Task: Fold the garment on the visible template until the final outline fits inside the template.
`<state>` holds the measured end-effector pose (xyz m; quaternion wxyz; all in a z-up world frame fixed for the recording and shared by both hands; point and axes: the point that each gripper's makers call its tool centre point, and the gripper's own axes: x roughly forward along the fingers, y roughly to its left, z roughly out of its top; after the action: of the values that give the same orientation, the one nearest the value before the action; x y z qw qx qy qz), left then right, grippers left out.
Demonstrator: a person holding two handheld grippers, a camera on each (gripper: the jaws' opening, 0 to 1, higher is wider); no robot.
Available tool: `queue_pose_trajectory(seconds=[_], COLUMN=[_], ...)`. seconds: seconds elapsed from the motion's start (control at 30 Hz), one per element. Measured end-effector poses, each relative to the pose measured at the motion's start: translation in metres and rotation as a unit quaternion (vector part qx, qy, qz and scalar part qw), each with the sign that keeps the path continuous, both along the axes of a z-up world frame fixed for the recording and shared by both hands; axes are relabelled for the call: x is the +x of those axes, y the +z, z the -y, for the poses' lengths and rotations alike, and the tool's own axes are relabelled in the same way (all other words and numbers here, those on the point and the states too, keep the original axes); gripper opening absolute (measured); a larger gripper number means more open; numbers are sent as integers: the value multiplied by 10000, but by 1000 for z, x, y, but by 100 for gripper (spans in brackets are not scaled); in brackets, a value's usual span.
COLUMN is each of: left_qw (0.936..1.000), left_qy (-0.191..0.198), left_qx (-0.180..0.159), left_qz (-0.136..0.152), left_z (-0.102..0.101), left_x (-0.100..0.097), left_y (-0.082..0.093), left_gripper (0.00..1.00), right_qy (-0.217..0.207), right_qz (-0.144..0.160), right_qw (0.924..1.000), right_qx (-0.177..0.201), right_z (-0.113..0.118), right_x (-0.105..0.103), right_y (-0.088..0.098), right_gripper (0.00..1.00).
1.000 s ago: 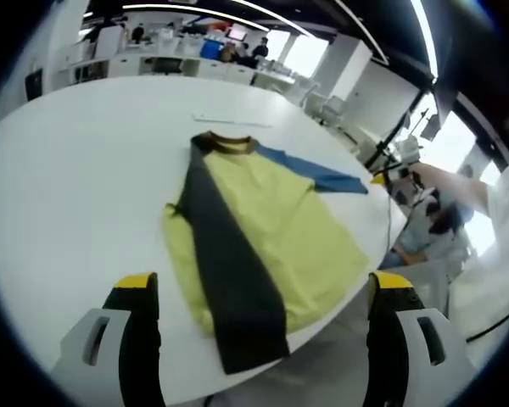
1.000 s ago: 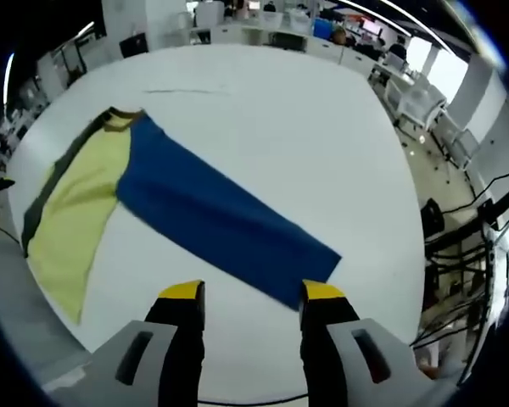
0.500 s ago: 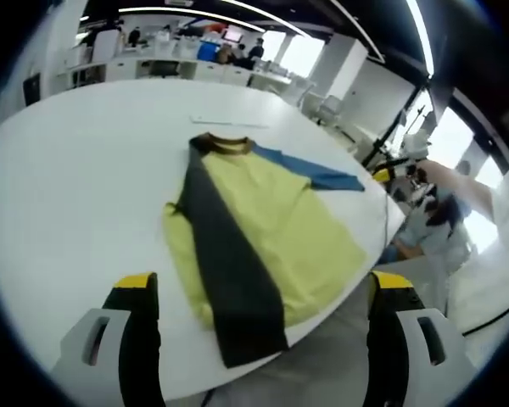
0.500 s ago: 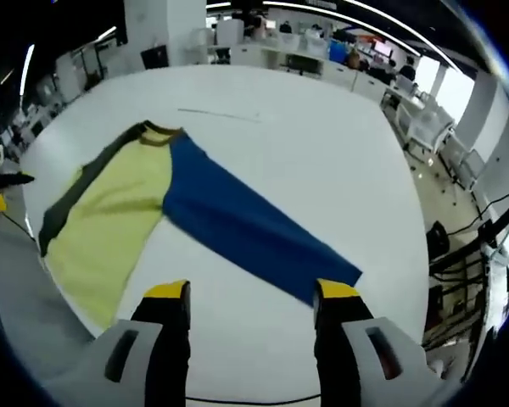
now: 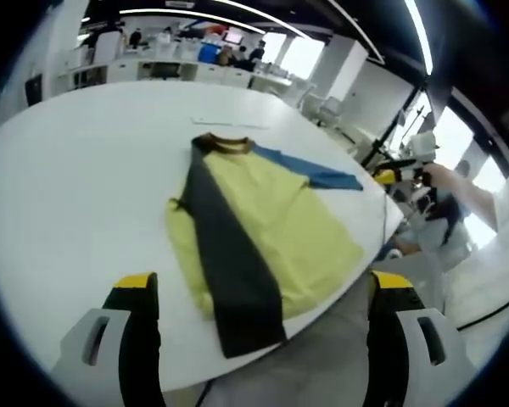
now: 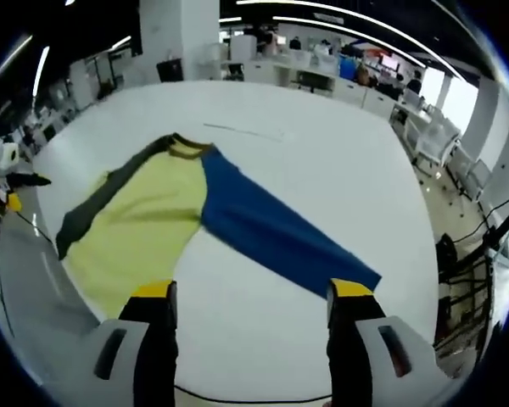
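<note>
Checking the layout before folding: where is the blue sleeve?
In the right gripper view, the blue sleeve stretches from the yellow body across the white table toward the right gripper.

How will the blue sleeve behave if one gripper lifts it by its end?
The blue sleeve lies flat and thin on the white table, so it is probably floppy and light, and would likely droop. Lifting it may also tug the yellow body.

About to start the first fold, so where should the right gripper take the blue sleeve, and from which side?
Take the blue sleeve at its cuff end, the corner lying between the open right gripper and the table edge. It lies flat and straight out from the yellow body, so coming in low from the cuff side should let the gripper pinch the edge and carry it across.
</note>
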<state>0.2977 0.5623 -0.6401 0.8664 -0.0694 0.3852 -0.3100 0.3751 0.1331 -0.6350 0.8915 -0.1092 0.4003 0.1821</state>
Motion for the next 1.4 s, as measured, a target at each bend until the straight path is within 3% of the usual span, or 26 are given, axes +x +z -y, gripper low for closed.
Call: queue_pose_trajectory(seconds=[0.7, 0.8, 1.03, 1.4], left_qw=[9999, 9999, 9999, 9998], left_qy=[-64, -62, -81, -95], left_qx=[34, 50, 113, 170], left_qz=[74, 77, 93, 95], left_z=[1, 1, 2, 0], left_x=[-21, -24, -29, -32], left_y=[5, 5, 6, 8], left_gripper=[99, 99, 99, 99], right_qy=[79, 131, 169, 264], right_qz=[331, 502, 600, 755], right_qw=[9979, 9968, 9940, 9895], right_qx=[546, 615, 901, 1200], right_z=[-37, -43, -54, -65], right_x=[-43, -49, -59, -74], right_y=[13, 18, 16, 17], right_gripper=[89, 92, 99, 100])
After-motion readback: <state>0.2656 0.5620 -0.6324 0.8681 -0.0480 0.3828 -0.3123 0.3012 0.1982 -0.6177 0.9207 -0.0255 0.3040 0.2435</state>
